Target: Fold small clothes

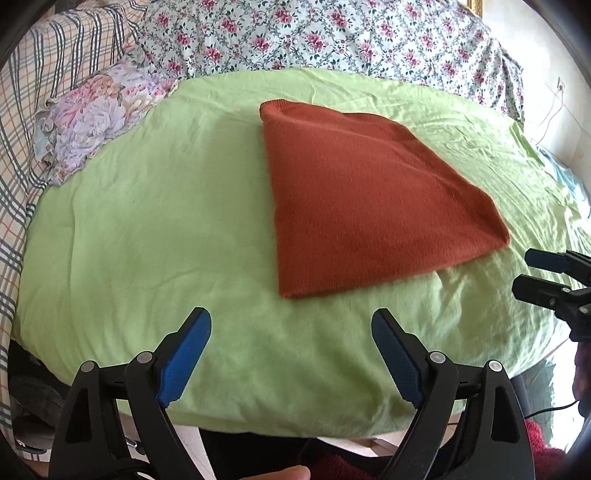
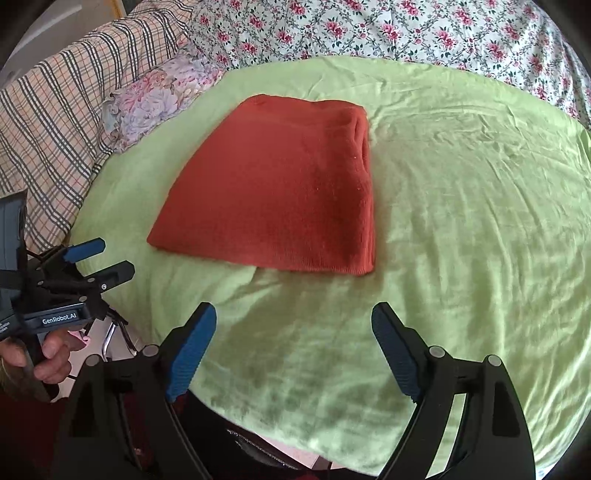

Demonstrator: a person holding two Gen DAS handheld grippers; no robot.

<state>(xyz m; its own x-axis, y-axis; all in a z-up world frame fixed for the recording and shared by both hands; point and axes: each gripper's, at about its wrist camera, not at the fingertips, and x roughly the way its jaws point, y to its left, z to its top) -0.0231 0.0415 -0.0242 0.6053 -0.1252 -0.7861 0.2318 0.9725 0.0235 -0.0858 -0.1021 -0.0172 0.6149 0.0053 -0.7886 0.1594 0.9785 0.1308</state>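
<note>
A rust-orange knitted garment point(image 1: 365, 199) lies folded into a flat, compact shape on the green sheet point(image 1: 147, 221); it also shows in the right wrist view point(image 2: 280, 192). My left gripper point(image 1: 291, 325) is open and empty, held above the sheet just short of the garment's near edge. My right gripper point(image 2: 293, 321) is open and empty, also short of the garment. The right gripper shows at the right edge of the left wrist view point(image 1: 521, 271), and the left gripper at the left of the right wrist view point(image 2: 118, 256).
A floral quilt point(image 1: 314, 33) lies behind the green sheet point(image 2: 480, 221). A checked blanket point(image 1: 44, 96) and a purple floral pillow point(image 1: 96, 114) lie at the left. The bed's near edge drops off below the grippers.
</note>
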